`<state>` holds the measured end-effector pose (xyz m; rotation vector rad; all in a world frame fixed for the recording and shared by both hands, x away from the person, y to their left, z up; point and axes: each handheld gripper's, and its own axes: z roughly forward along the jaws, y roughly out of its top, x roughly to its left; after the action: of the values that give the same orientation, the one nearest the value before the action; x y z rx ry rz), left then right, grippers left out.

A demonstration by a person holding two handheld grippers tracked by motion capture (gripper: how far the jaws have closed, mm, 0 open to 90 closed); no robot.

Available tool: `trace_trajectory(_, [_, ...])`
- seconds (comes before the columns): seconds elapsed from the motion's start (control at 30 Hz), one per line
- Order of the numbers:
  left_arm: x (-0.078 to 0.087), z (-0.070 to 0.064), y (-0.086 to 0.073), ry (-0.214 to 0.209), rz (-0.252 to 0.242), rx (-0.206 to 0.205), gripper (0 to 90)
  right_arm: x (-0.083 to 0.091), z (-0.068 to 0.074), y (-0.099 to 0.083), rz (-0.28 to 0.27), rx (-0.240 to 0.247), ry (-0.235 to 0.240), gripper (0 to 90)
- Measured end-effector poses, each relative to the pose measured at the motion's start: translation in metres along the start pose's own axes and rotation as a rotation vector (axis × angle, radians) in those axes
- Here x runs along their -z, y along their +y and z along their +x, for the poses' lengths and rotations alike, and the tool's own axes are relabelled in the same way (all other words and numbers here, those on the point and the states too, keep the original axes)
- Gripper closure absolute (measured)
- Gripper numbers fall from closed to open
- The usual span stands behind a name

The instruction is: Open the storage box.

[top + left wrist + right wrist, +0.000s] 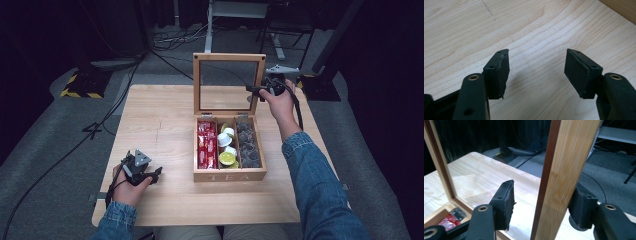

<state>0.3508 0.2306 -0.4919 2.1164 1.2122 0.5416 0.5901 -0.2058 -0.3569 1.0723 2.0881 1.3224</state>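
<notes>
A pale wooden table (160,120) stands on grey carpet. At its left front, the left gripper (150,176) rests low in the person's hand, its jaws spread wide over bare wood and holding nothing; it looks parked clear of the work, with open tabletop all around it. Right of centre stands the task's thing, a light wooden tea box (230,175) with three compartments: red sachets (206,144) on the left, small white and green capsules (227,145) in the middle, dark pods (248,142) on the right. Its glass-paned, wood-framed lid (260,80) stands upright at the back. The right gripper (541,210) straddles the lid's right frame rail, one jaw on each side, not clearly pressing it, probably to steady or swing the lid. The table's right edge lies close by.
</notes>
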Motion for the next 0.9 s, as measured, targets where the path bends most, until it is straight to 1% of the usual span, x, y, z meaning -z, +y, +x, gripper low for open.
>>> trace_trajectory(0.27, [-0.005, -0.003, 0.0, -0.01, 0.012, -0.023, 37.3, -0.012, -0.004, -0.006, 0.028, -0.018, -0.02, 42.8])
trace_trajectory(0.3, [-0.005, -0.003, 0.0, -0.011, 0.013, -0.024, 37.2, -0.015, -0.005, -0.008, 0.038, -0.028, -0.022, 42.8])
trace_trajectory(0.37, [-0.005, -0.002, 0.0, -0.013, 0.015, -0.024, 37.2, -0.016, -0.006, -0.009, 0.04, -0.032, -0.022, 43.0])
trace_trajectory(0.43, [-0.005, -0.002, 0.0, -0.013, 0.017, -0.021, 37.2, -0.018, -0.007, -0.011, 0.043, -0.046, -0.021, 43.8])
trace_trajectory(0.6, [-0.005, -0.002, 0.0, -0.017, 0.021, -0.027, 37.2, -0.019, -0.007, -0.011, 0.057, -0.046, -0.022, 43.8])
trace_trajectory(0.67, [-0.006, -0.002, 0.0, -0.017, 0.022, -0.025, 37.1, -0.019, -0.007, -0.012, 0.061, -0.05, -0.024, 41.4])
trace_trajectory(0.77, [-0.006, -0.002, 0.0, -0.019, 0.023, -0.026, 37.0, -0.018, -0.006, -0.012, 0.055, -0.049, -0.047, 37.6])
trace_trajectory(0.9, [-0.005, -0.001, -0.001, -0.021, 0.028, -0.018, 36.9, -0.013, -0.008, -0.011, 0.042, -0.051, -0.05, 34.3])
